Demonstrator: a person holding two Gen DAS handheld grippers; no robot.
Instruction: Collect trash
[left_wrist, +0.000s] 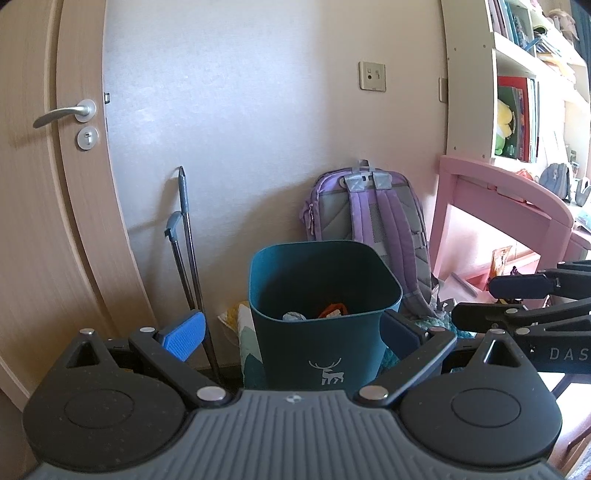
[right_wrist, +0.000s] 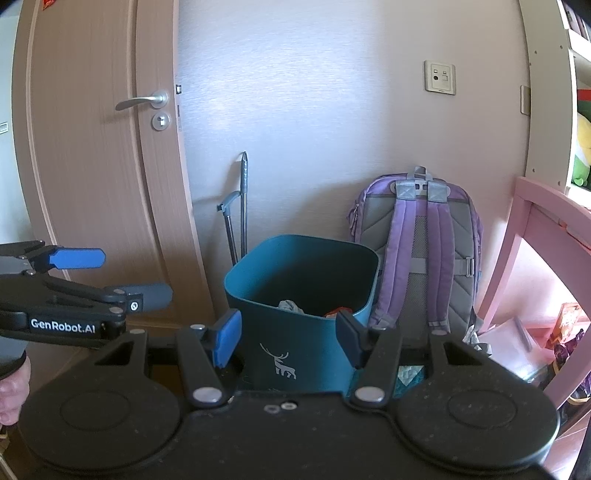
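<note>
Here, two hand-held grippers point side by side, angled a little downward, at a dark teal bin (left_wrist: 325, 317) that stands on the floor against a pale wall. The bin is square with rounded corners, open at the top, and has a small white deer printed on its near face. Inside, near the bottom, lie a crumpled grey scrap (left_wrist: 293, 315) and something orange and white (left_wrist: 332, 310); what they are is too small to tell.

The left gripper (left_wrist: 291, 332) has its fingers spread wide with nothing between them. Seen from its own camera, the bin sits straight ahead and slightly below, its near wall filling the gap between the two blue pads without touching them. The right gripper (right_wrist: 290, 338) is also well open and empty, and the bin again lies ahead, framed between its pads. Each gripper shows at the edge of the other's view, so they hang close together, level with each other, and neither is clearly nearer the bin.

A purple backpack (right_wrist: 421, 251) leans on the wall just to the right of the bin, and two thin poles (right_wrist: 238, 214) stand to its left beside a wooden door (right_wrist: 92, 166). At far right, under a pink desk (left_wrist: 491, 192), papers and what look like wrappers (right_wrist: 532, 343) lie on the floor, possibly the trash to be gathered. That clutter lies to the right of both grippers, so the right hand probably has the shorter reach to it, while the bin mouth faces upward for dropping things in from above.
</note>
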